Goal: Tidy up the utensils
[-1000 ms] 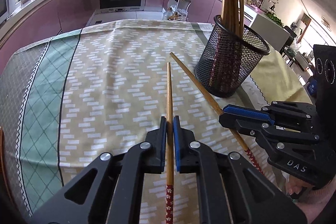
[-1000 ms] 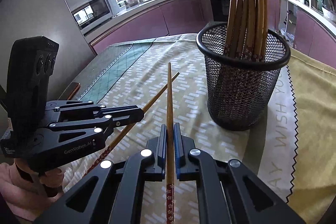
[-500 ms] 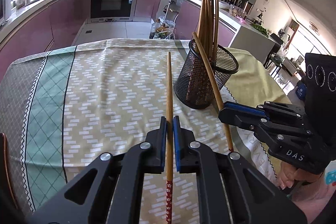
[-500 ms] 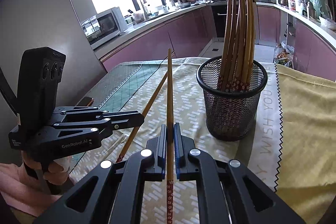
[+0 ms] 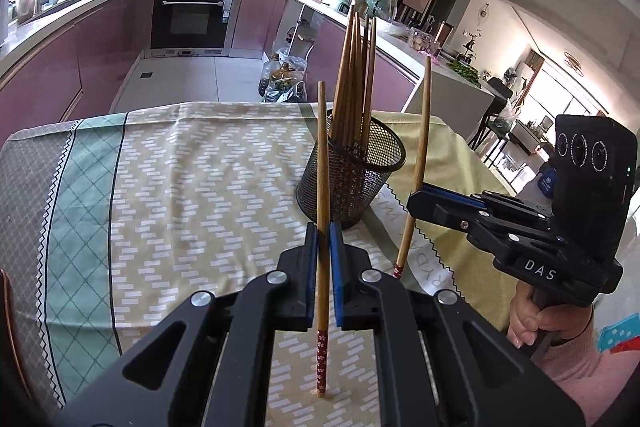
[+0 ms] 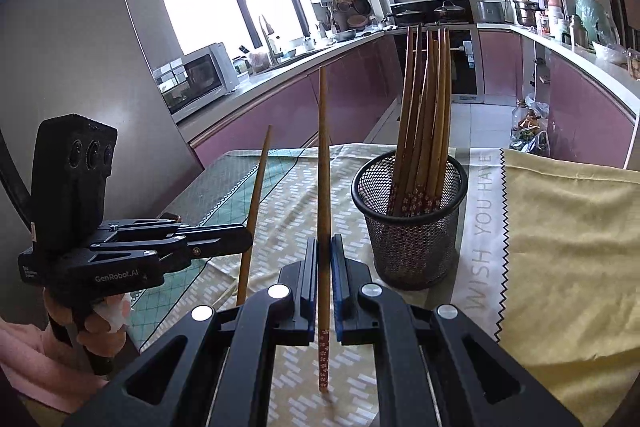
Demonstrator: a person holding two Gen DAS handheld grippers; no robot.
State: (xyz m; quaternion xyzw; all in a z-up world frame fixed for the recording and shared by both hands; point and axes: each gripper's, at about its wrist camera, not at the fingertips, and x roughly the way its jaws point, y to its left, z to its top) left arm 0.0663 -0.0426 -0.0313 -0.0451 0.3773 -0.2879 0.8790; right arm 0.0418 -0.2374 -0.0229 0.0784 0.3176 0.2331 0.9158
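My left gripper (image 5: 324, 227) is shut on a wooden chopstick (image 5: 322, 163) with a red flowered end, held upright, tip up. My right gripper (image 6: 324, 241) is shut on a second such chopstick (image 6: 324, 163), also upright. A black mesh cup (image 5: 352, 183) holding several chopsticks stands on the table just right of the left chopstick; in the right wrist view the cup (image 6: 412, 227) is ahead and to the right. Each gripper shows in the other's view: the right one (image 5: 416, 205) with its chopstick (image 5: 420, 155), the left one (image 6: 244, 241) with its chopstick (image 6: 256, 195).
The table carries a patterned beige and green cloth (image 5: 180, 195) and a yellow cloth (image 6: 568, 227) to the right of the cup. Behind it are purple kitchen cabinets, an oven (image 5: 196, 15) and bottles on the floor (image 5: 280, 79).
Both grippers have lifted and tilted their chopsticks from lying along the table to standing upright. Both have drawn back from the cup, which now looks smaller.
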